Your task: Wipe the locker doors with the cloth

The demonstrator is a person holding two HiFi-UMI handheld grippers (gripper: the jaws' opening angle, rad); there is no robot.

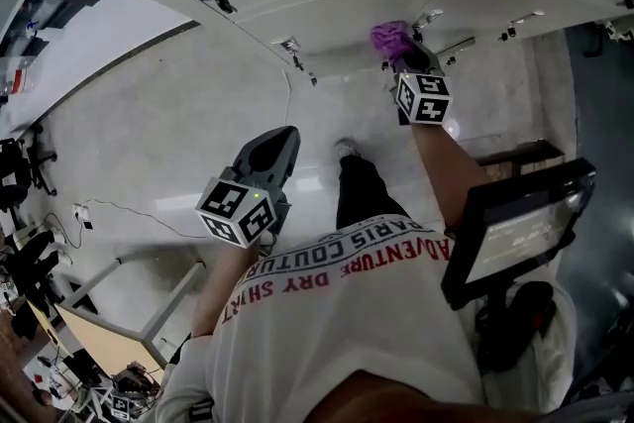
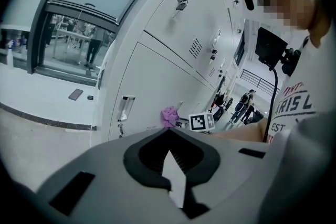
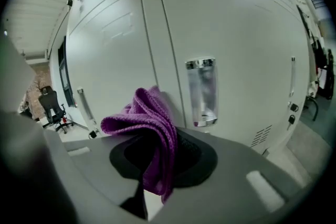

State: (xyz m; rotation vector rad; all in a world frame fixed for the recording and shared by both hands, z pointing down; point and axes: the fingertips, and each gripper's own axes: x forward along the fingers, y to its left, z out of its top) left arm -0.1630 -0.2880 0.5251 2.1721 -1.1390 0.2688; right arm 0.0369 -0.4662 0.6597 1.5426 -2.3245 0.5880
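Grippers: two are seen, grey and smooth, each fitted with one square-marked cube.
Left gripper (image 2: 168, 150): jaws are pressed together on nothing; it is held low, apart from the lockers.
Right gripper (image 3: 157, 165): jaws are pinched on the cloth.
Cloth (image 3: 149, 131): one, purple, knitted, bunched in folds; it is held up at a door, just beside a handle.
Locker doors (image 3: 236, 34): several, pale grey, flat, smooth, with louvred vents.
Handle (image 3: 202, 92): one, shiny metal, oblong.

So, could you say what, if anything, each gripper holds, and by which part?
The right gripper pinches the purple cloth by a bunched fold; the left gripper holds nothing.
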